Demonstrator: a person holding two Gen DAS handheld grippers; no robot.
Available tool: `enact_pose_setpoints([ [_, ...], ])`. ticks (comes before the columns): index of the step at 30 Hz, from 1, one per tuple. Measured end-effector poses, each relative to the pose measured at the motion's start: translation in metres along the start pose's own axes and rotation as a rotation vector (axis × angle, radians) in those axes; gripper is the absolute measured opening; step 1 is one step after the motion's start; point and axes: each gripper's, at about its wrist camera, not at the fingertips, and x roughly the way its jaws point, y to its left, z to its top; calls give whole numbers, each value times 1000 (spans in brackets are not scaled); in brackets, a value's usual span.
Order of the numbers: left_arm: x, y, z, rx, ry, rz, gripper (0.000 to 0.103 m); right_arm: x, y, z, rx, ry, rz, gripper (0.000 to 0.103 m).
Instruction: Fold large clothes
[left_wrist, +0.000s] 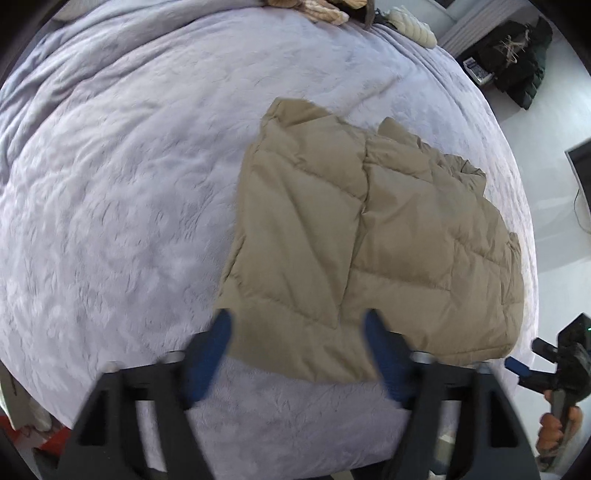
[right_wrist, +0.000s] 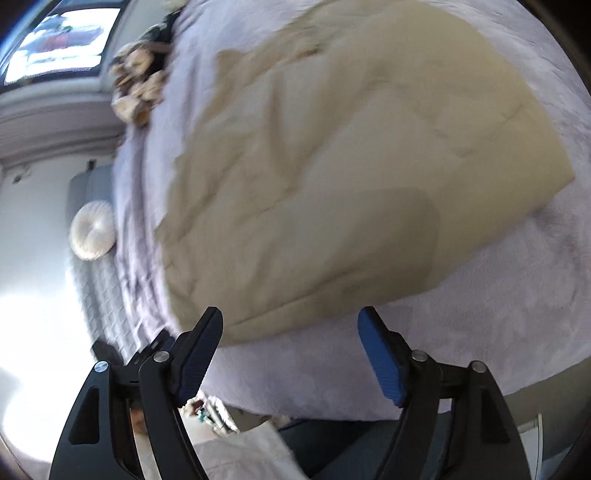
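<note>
A tan quilted puffer jacket (left_wrist: 369, 236) lies folded on the pale lavender bedspread (left_wrist: 129, 184), its near hem toward me. My left gripper (left_wrist: 299, 317) hangs just above that near hem, blue pads (left_wrist: 218, 339) wide apart, nothing between them. In the right wrist view the same jacket (right_wrist: 332, 166) fills the middle, blurred. My right gripper (right_wrist: 291, 317) stands open over the jacket's near edge, holding nothing. The right gripper (left_wrist: 517, 365) also shows at the far right of the left wrist view, with a hand on its grip.
A heap of beige clothes (left_wrist: 321, 11) and a cream round pillow (left_wrist: 413, 26) lie at the bed's far end. Dark furniture (left_wrist: 517, 74) stands beyond the bed on a white floor. In the right wrist view the cream pillow (right_wrist: 92, 232) sits left, a window (right_wrist: 62, 40) top left.
</note>
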Motion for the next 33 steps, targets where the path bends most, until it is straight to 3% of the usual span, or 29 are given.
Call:
enact_pose_setpoints([
  [2, 1, -4, 3, 6, -9, -2, 82, 3, 13, -5, -38, 18, 3, 86],
  [8, 7, -10, 17, 2, -44, 6, 82, 16, 48, -3, -131, 23, -52, 87],
  [16, 13, 0, 23, -44, -59, 38, 82, 14, 72, -14, -311, -78, -267, 89],
  [18, 15, 0, 24, -40, -55, 53, 103, 18, 79, -13, -336, -81, -300, 89],
  [22, 18, -1, 25, -20, -67, 77, 103, 29, 91, -10, -369, -62, -375, 89],
  [33, 28, 10, 35, -17, -54, 89, 103, 36, 109, 3, -381, -63, -420, 89],
])
